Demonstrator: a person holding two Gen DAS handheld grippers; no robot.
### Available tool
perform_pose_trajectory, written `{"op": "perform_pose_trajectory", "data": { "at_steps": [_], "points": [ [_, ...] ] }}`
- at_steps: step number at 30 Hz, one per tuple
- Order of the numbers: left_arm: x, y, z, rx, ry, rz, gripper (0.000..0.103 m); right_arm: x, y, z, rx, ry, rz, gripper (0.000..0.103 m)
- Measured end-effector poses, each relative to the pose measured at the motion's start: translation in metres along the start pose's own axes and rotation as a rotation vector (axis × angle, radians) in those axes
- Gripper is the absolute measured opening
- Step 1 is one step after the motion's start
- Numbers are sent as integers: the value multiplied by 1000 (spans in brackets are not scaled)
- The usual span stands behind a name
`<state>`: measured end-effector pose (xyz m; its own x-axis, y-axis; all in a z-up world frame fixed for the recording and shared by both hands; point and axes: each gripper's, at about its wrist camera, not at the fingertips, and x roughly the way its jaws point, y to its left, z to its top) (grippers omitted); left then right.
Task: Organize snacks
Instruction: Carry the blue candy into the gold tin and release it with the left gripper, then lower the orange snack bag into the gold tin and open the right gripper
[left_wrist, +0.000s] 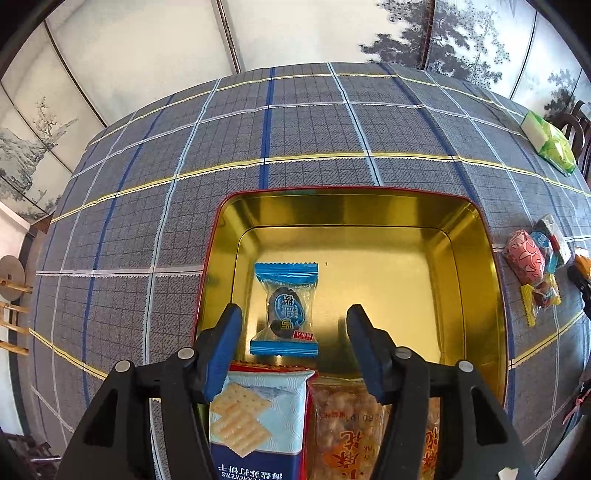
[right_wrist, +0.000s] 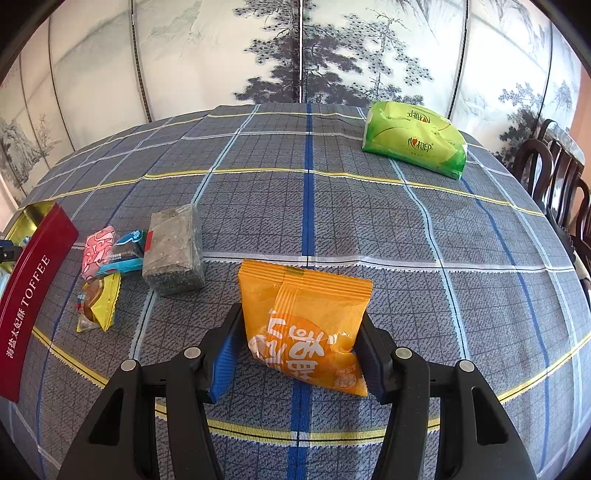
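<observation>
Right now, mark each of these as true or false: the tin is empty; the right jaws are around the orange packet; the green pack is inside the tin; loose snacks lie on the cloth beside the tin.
1. The tin is empty. False: a blue-wrapped candy, a cracker pack and a peanut packet lie in it.
2. The right gripper has its jaws around the orange packet. True.
3. The green pack is inside the tin. False: it lies on the tablecloth at the far side.
4. Loose snacks lie on the cloth beside the tin. True: a pink candy and a grey block among them.
</observation>
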<state>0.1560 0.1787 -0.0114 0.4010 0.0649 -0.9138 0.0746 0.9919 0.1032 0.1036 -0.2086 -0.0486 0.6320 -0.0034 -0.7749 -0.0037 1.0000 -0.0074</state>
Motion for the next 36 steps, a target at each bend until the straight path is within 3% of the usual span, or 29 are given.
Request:
{"op": "perform_pose_trajectory", "data": {
  "at_steps": [10, 13, 17, 23, 29, 36],
  "points": [
    [-35, -3, -24, -22, -62, 1, 64, 0, -3, 1, 8, 0, -9, 56],
    [-44, 1, -32, -60, -64, -29, 66, -1, -5, 2, 20, 8, -12, 53],
    [-60, 4, -43, -98, -96, -27, 74, -4, -4, 4, 45, 17, -23, 52],
    [-76, 14, -62, -153, -138, -13, 84, -32, 9, 18, 71, -38, -3, 51],
    [-78, 26, -78, -194, -132, 1, 86, -58, 67, 43, -10, -91, 131, 51],
    [-85, 47, -96, -248, -140, 73, 86, -54, 166, 57, -155, -64, 310, 51]
  ]
}}
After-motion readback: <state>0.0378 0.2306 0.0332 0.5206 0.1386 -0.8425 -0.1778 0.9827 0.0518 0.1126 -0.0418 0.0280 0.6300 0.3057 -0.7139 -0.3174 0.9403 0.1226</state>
